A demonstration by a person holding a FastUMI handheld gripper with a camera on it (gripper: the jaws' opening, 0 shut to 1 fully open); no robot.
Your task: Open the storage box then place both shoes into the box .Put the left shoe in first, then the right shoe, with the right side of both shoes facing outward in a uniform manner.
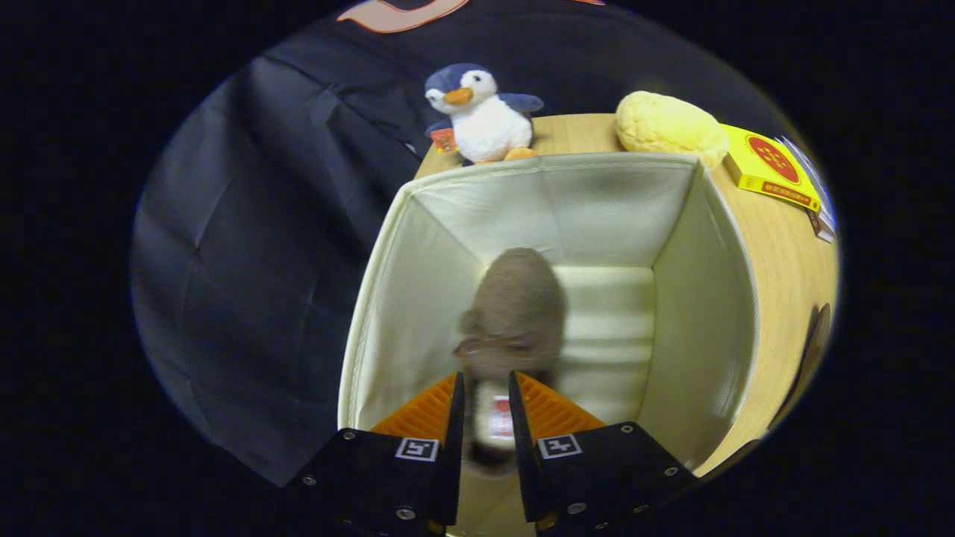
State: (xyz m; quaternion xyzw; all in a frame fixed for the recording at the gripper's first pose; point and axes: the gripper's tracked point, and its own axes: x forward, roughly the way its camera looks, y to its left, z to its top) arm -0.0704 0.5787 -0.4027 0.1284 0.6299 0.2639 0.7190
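2 fingers of the handheld gripper (486, 418) are pinched on the heel end of a fuzzy brown shoe (515, 313), which hangs toe-forward inside the open cream fabric storage box (709, 298); the shoe is blurred, so its facing side is unclear. Beyond the box, on the wooden table (783, 253), sit a plush penguin (481, 112), a yellow sponge-like lump (668, 128) and a flat yellow carton (768, 168).

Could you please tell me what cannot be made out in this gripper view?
- Brown suede shoe, gripper view: motion-blurred; heel hidden between the jaws of the gripper; left or right unclear.
- Cream fabric storage box: near wall hidden by the gripper.
- Dark object on the wooden table: cut off by the image edge.
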